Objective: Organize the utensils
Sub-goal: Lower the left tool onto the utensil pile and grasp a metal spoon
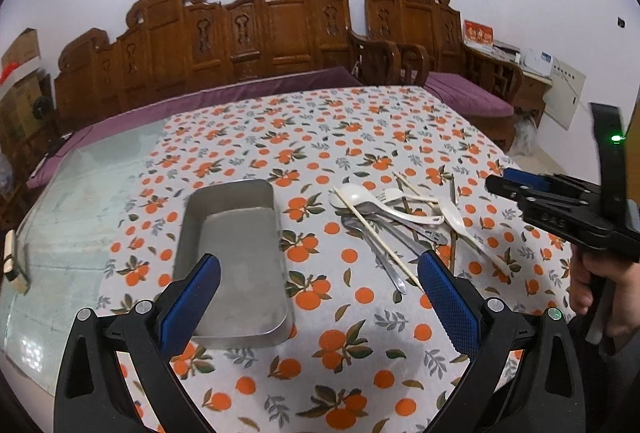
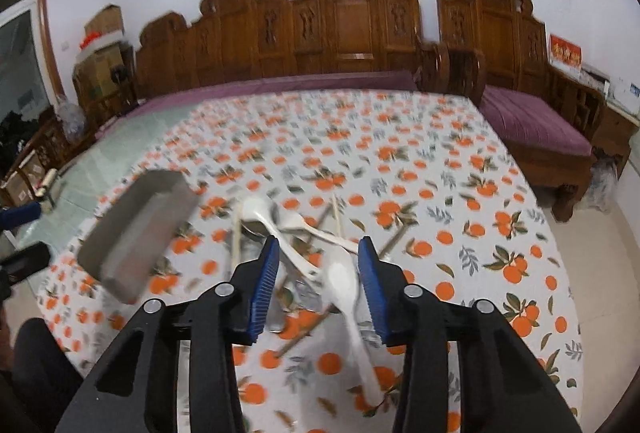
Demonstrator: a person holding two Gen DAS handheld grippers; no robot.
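**Both grippers open over the cluttered table**

An orange-patterned white tablecloth (image 1: 340, 137) covered most of the glass table, and a carved wooden bench (image 1: 256, 33) stood behind it. An empty rectangular metal tray (image 1: 236, 257) sat on the cloth, left of a heap of white plastic spoons, metal utensils and wooden chopsticks (image 1: 396, 217). The left gripper (image 1: 320, 297) hovered wide open near the tray. The right gripper (image 2: 318, 285) hung over the heap, jaws apart around a white plastic spoon (image 2: 344, 281), not visibly clamping it.
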